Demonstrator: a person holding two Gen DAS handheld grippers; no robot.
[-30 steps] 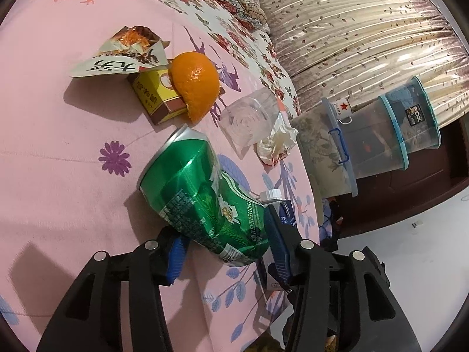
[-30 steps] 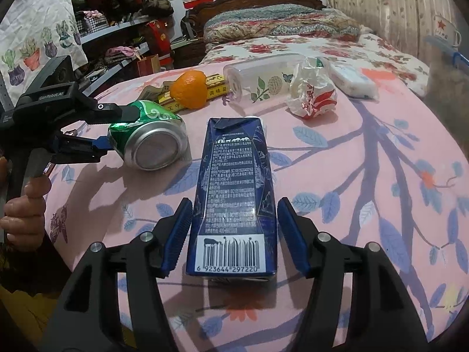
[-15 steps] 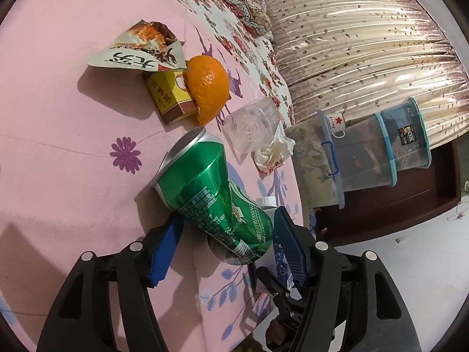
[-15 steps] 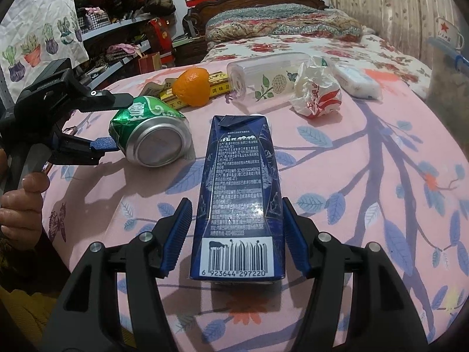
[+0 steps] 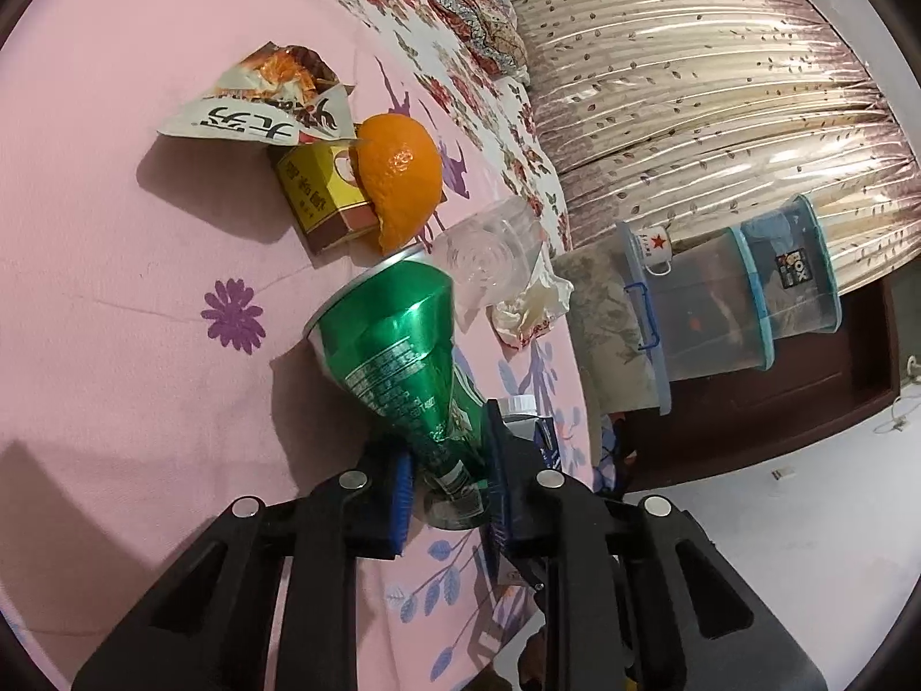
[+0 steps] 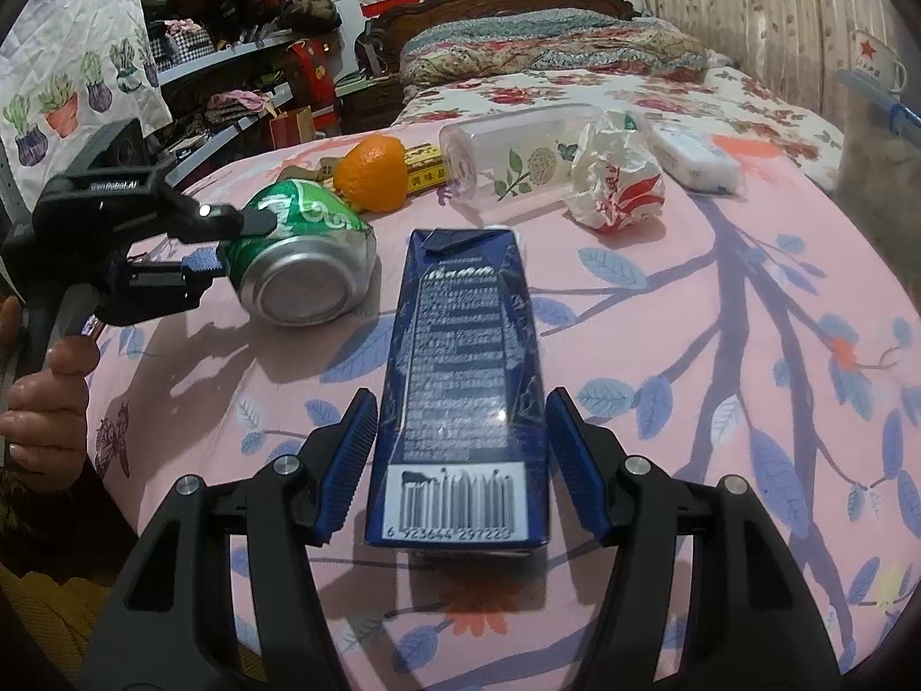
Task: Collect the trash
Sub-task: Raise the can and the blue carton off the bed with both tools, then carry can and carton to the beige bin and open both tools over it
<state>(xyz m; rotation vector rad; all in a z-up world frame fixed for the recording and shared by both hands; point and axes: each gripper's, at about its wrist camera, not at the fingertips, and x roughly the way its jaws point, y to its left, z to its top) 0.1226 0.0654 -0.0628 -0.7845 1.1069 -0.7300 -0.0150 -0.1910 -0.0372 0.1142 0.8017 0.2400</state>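
Observation:
A crushed green can (image 5: pixel 403 357) lies on the pink bedspread. My left gripper (image 5: pixel 446 469) is shut on its near end; it also shows in the right wrist view (image 6: pixel 230 245), clamped on the can (image 6: pixel 305 265). A dark blue carton (image 6: pixel 466 380) lies flat between the fingers of my right gripper (image 6: pixel 460 460), which is open with small gaps on both sides. Beyond lie an orange peel (image 5: pixel 400 175), a yellow box (image 5: pixel 316 201), a snack wrapper (image 5: pixel 270 103), a clear plastic cup (image 6: pixel 518 158) and a crumpled paper wrapper (image 6: pixel 613 184).
The trash lies on a pink flowered bedspread (image 6: pixel 719 316). A white tissue pack (image 6: pixel 693 161) lies at the far right. Clear storage bins (image 5: pixel 725 299) stand beside the bed by the curtain. Shelves with clothes (image 6: pixel 230 98) stand at the left.
My left gripper has closed on the green can, denting its near end. My right gripper has stayed open around the blue carton, moving slightly forward.

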